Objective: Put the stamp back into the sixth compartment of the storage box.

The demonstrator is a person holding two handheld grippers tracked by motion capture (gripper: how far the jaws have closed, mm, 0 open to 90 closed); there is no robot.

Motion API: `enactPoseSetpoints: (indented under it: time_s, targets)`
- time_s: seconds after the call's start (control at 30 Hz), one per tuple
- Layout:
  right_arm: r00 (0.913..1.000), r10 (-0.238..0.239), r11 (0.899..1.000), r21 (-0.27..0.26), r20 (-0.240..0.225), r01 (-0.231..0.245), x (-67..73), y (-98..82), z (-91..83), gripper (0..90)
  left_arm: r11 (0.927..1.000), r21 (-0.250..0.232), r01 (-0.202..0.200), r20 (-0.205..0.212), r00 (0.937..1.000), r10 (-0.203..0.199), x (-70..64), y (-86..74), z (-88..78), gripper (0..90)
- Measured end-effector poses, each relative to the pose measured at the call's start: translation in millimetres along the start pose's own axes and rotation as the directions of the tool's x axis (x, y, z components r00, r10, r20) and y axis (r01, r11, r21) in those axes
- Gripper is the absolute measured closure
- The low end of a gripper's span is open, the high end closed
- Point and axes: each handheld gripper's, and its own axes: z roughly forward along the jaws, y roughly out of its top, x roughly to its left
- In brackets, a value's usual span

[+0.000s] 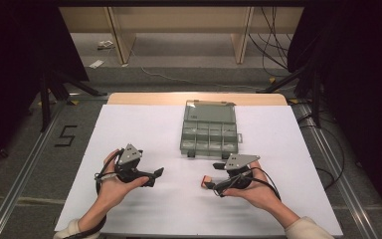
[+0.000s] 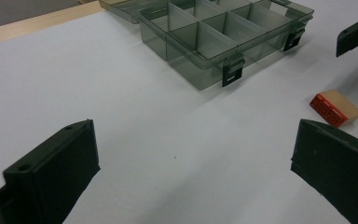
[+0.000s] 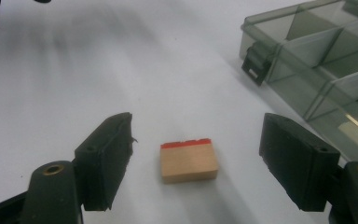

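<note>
Table (image 1: pixel 129 209) was covered by a white sheet; a bare wooden strip showed along its far edge. A translucent grey-green compartment box (image 1: pixel 209 135) sat on the sheet toward the far middle, lid (image 1: pixel 210 110) open and laid flat behind it, two dark latches on its near wall. Its divided compartments looked empty as far as could be seen.

Left gripper (image 1: pixel 155 177) was held in the person's left hand (image 1: pixel 113 185) at the near left of the sheet, pointing toward the centre. In the left gripper view its jaws stood wide apart with bare sheet between them, nothing gripped. The same view showed the box (image 2: pixel 223 39) ahead and the small stamp block (image 2: pixel 336 108) lying off to the right, near the right jaw but apart from it.

Right gripper (image 1: pixel 210 183) was held in the right hand (image 1: pixel 256 191) at the near right, pointing left. In the right gripper view its jaws were spread, one on either side of the stamp block (image 3: pixel 188 161), neither one touching it. The block was pale wood with a red rubber face along its far edge, lying flat on the sheet, in front of the box (image 3: pixel 317 65) and apart from it. In the high view the block (image 1: pixel 207 180) sat just at the right gripper's tip, between the two grippers.
</note>
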Motion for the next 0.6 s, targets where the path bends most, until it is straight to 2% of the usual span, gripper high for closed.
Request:
enactPoseSetpoints:
  time_s: [0.17, 0.6]
  targets:
    - [0.9998, -0.010, 0.999, 0.040, -0.017, 0.011, 4.1, -1.1, 9.3, 26.4, 1.0000, 0.000, -0.007, -0.002, 1.0000, 0.007, -0.7, 0.3, -0.4, 0.0]
    - [0.9993, -0.030, 0.997, 0.074, -0.024, 0.032, 5.1, -1.3, 22.0, 26.8, 1.0000, 0.002, -0.006, -0.005, 1.0000, 0.006, -1.6, 0.3, 1.7, 0.0]
